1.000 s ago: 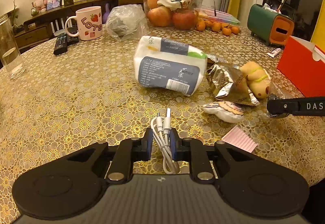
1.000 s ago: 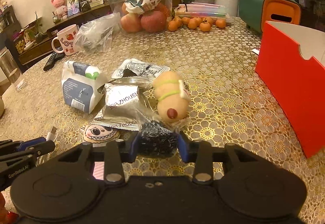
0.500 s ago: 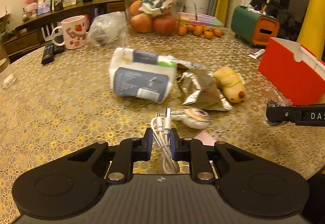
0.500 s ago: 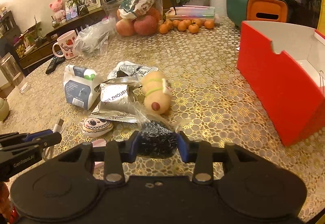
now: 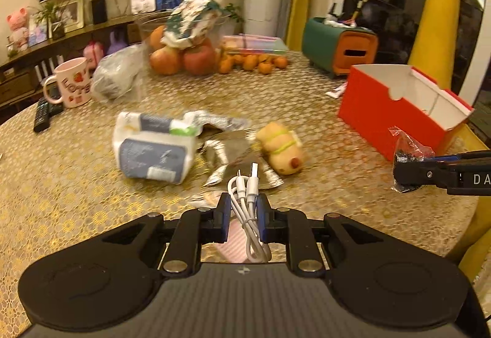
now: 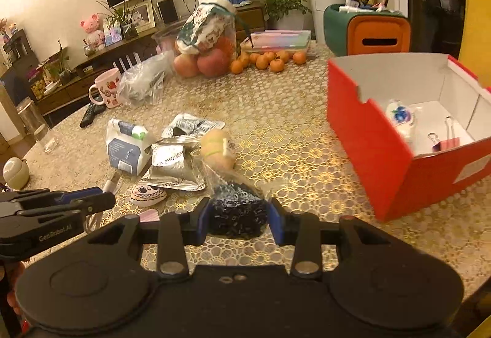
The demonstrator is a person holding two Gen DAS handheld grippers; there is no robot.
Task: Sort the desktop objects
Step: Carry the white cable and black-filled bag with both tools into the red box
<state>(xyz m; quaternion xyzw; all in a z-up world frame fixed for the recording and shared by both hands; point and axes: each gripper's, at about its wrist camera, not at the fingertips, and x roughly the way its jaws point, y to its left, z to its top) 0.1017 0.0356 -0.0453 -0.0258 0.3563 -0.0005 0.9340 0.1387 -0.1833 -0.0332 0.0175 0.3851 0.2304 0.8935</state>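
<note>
Jaws of left gripper (image 5: 243, 215) pressed nearly together, pinching a coiled white USB cable (image 5: 249, 209); plugs poke up past the blue pads, loop hangs down behind them. Cable clear of the table (image 5: 76, 190), held above it.

Jaws of right gripper (image 6: 237, 220) partly spread, clamped on a clear plastic bag of small black pieces (image 6: 236, 212); bag fills the gap pad to pad, crinkled top sticking up in front. Same bag seen from the left wrist view at far right, gripped at the tip of the other tool and off the tabletop.

Red box (image 6: 377, 154) open, white inside, to the right of both grippers. Inside: a small white packet with a blue print (image 6: 399, 117) and binder clips (image 6: 445, 138); nearer floor of the box hidden by its front wall.

Left on the table: tissue pack (image 5: 153, 154), silver foil packets (image 6: 173, 166), plush toy with green bands (image 5: 282, 151), flat piece with a toothy cartoon face (image 6: 147, 193). Pink ribbed item under the left jaws, mostly covered by fingers and cable; not identifiable.

Left wrist view smeared by motion blur; lettering on tissue pack unreadable. Right tool's label cut off at frame edge. Mug (image 6: 107, 92), bagged fruit (image 6: 205, 59) and small oranges (image 6: 270, 59) at the far side.
</note>
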